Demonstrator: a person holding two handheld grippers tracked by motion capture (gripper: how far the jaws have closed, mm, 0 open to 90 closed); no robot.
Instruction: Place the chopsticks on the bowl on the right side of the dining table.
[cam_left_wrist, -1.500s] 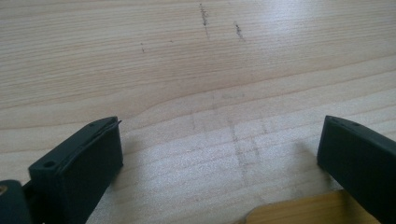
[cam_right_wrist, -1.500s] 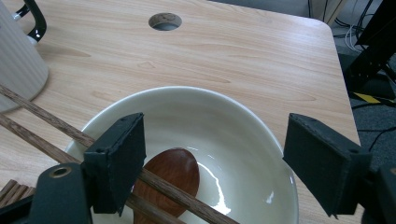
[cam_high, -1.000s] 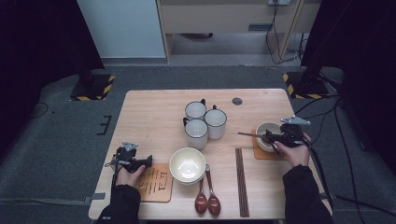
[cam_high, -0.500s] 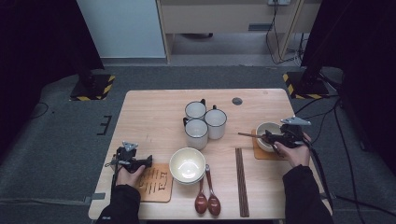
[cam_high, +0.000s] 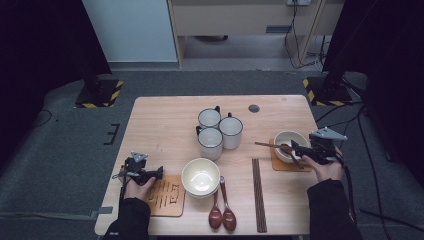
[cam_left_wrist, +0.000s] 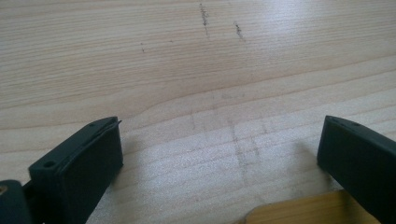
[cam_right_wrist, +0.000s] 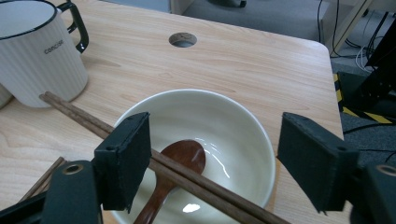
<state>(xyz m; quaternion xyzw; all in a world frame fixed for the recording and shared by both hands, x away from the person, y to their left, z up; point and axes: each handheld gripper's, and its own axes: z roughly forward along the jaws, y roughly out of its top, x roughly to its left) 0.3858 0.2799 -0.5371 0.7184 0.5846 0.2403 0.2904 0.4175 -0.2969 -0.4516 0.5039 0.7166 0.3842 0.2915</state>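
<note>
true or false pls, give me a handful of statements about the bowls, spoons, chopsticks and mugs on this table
1. The bowl by the right gripper has a spoon in it. True.
2. Chopsticks lie across that bowl's rim. True.
3. The right gripper is clamped shut on the chopsticks. False: its jaws stand wide apart, with the chopsticks passing beside one jaw and no grip to be seen.
4. Five mugs stand in the middle of the table. False: three mugs stand there.
5. Two spoons lie beside the near bowl. True.
6. The left gripper holds a cup. False: its open jaws are over bare wood.
</note>
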